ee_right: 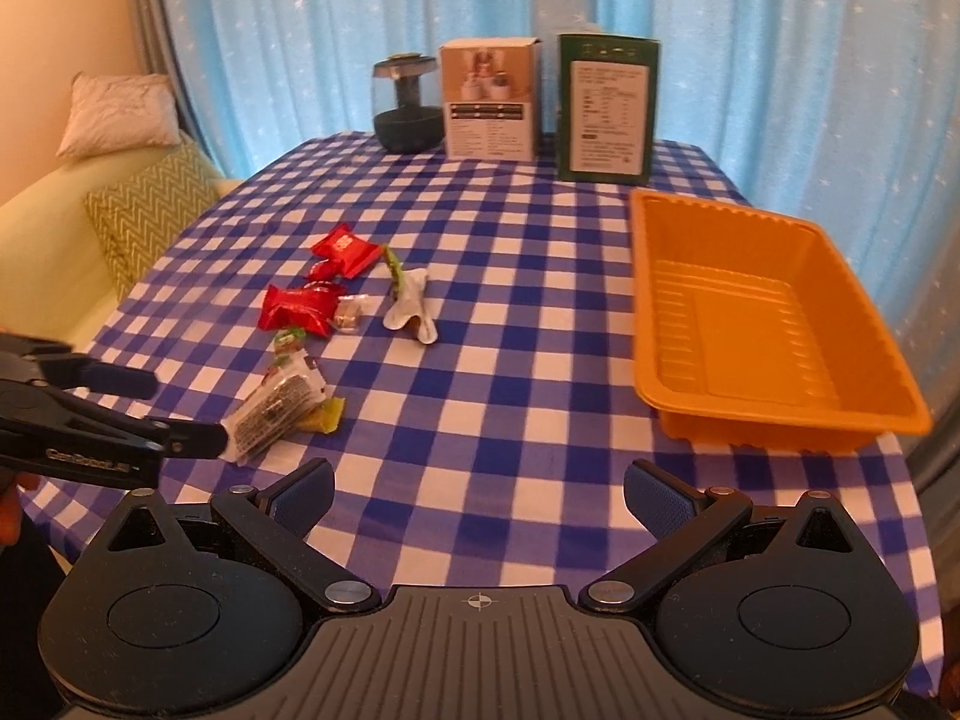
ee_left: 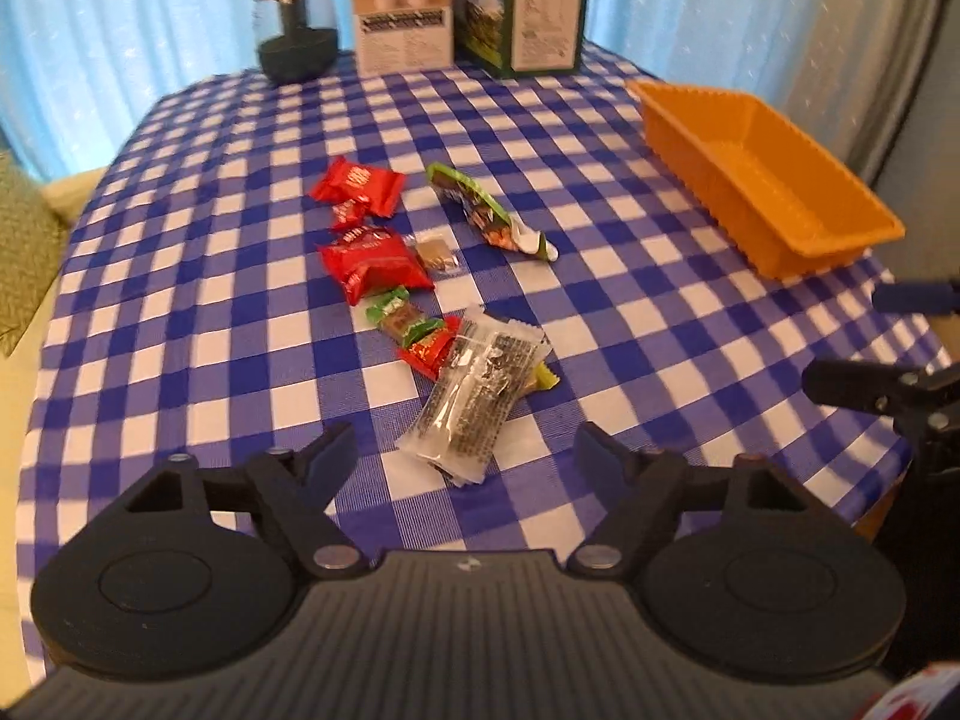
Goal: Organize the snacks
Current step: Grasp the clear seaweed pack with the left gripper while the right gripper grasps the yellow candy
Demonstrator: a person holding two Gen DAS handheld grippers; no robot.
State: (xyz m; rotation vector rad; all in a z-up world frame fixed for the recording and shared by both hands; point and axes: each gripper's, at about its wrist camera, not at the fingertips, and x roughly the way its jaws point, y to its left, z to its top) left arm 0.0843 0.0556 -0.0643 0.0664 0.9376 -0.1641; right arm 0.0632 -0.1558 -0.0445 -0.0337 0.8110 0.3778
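Observation:
Several snack packets lie in a loose row on the blue checked tablecloth [ee_left: 630,324]. Nearest is a clear packet with dark print [ee_left: 474,396], also in the right wrist view [ee_right: 273,408]. Behind it lie small green and red candies [ee_left: 414,330], two red packets [ee_left: 372,261] [ee_left: 357,183] and a green wrapper [ee_left: 489,213]. My left gripper [ee_left: 468,456] is open, its fingers either side of the clear packet's near end. It shows from the side in the right wrist view [ee_right: 138,408]. My right gripper [ee_right: 477,501] is open and empty over bare cloth. An empty orange tray [ee_right: 762,324] stands at the right.
At the table's far edge stand a dark glass jar [ee_right: 405,105], a tan box [ee_right: 492,102] and a green box [ee_right: 606,108]. Blue curtains hang behind. A sofa with cushions [ee_right: 144,210] is to the left of the table.

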